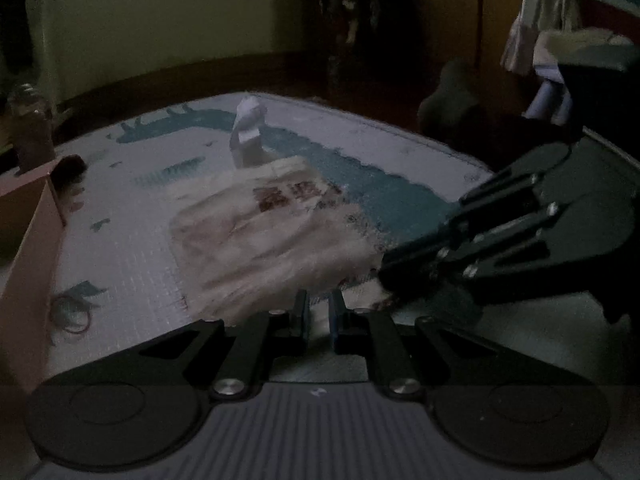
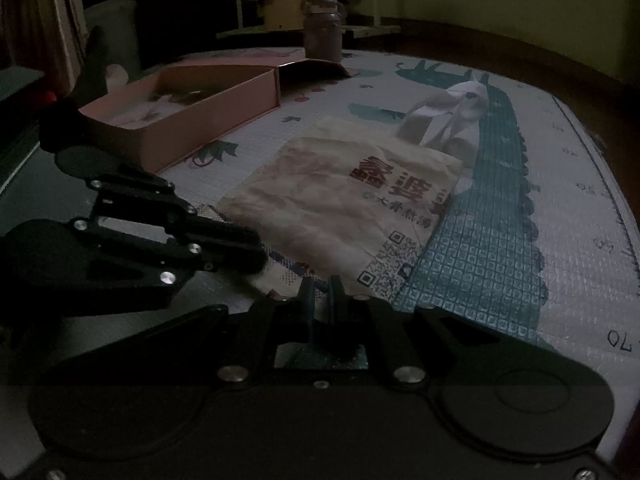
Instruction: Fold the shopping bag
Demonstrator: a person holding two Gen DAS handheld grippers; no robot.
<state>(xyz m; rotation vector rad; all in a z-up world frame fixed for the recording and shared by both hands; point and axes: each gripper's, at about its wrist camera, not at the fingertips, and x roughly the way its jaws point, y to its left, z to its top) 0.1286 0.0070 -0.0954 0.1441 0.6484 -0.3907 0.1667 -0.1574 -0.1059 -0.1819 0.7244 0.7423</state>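
Note:
A cream shopping bag with red characters and a QR code lies flat on the play mat, its white handles sticking up at the far end. My right gripper is shut on the bag's near edge beside the QR code. My left gripper reaches in from the left at the bag's near left corner. In the left wrist view the bag is blurred. Its near edge runs in between the fingers of my left gripper, which stand narrowly apart and pinch it. My right gripper meets the bag from the right.
An open pink box sits on the mat left of the bag, its wall close to my left gripper. A dark jar stands at the mat's far edge. A red rubber band lies by the box. The room is dim.

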